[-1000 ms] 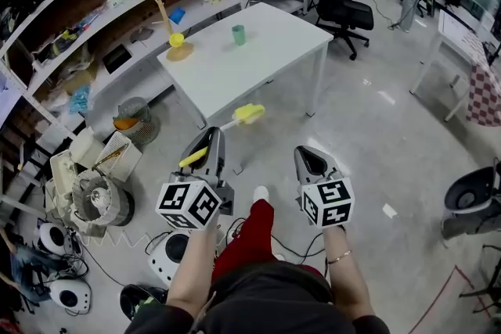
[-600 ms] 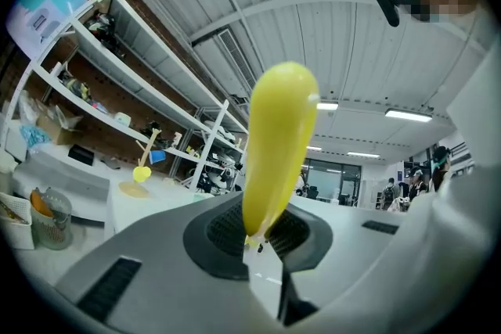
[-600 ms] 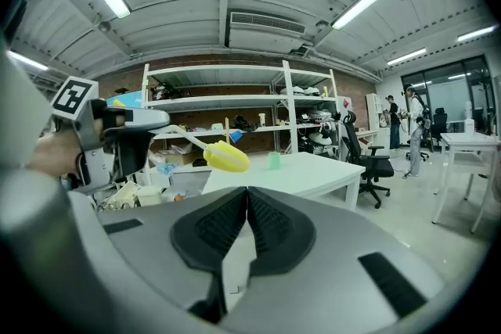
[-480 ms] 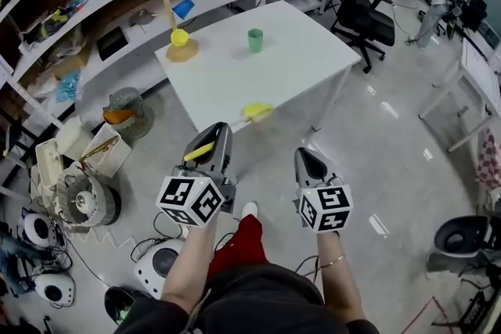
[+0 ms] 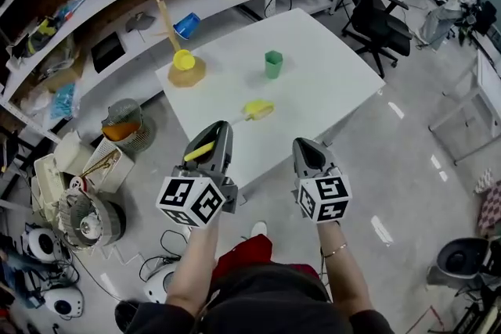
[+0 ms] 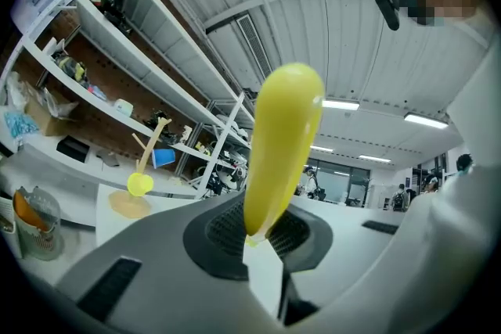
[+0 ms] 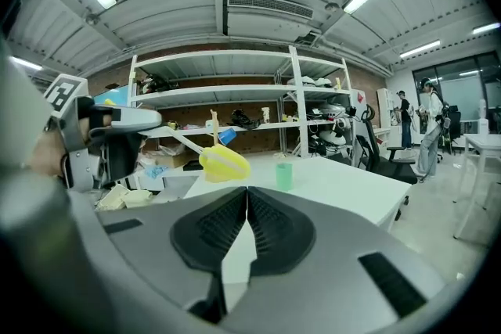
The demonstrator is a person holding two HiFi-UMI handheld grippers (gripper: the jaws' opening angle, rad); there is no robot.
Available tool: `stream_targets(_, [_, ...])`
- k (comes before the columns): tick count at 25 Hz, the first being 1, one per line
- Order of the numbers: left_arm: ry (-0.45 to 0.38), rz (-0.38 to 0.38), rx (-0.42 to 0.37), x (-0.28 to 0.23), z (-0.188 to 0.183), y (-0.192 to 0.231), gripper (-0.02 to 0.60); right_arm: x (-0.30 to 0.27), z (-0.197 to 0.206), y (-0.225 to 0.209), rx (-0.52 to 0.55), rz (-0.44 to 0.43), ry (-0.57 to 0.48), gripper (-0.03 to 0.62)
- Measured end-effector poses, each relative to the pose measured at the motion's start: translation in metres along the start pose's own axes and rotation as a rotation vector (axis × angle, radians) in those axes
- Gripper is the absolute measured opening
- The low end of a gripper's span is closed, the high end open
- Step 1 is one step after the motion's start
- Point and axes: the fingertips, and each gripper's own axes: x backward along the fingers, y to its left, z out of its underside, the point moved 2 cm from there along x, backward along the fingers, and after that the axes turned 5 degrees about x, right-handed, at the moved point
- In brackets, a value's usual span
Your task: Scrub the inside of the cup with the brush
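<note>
Yellow brush handle (image 6: 282,145), seemingly clamped, left gripper view; cup (image 7: 283,174), right's.

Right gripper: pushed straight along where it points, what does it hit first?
Probably the white table, near its front edge; the green cup stands further on, slightly right of that line. Depth is unclear.

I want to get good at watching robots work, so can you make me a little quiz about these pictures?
1. True or false: the right claw is shut with nothing in it.
2. What is the left claw holding? A) a brush B) a spoon C) a pencil
3. Fill in: the green cup stands on the white ____.

Key: 1 true; 2 A; 3 table.
</note>
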Motion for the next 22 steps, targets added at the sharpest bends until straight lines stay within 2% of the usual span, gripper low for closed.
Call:
stream_targets(12, [-0.01, -0.03, 0.025, -0.052, -0.015, 0.055, 0.038, -0.086, -0.011, -0.019, -0.004, -0.006, 0.005, 0.02])
stream_targets(22, [-0.011, -0.069, 0.022, -0.099, -0.022, 0.081, 0.038, -0.165, -0.001, -0.058, -0.005, 0.005, 0.103, 0.025])
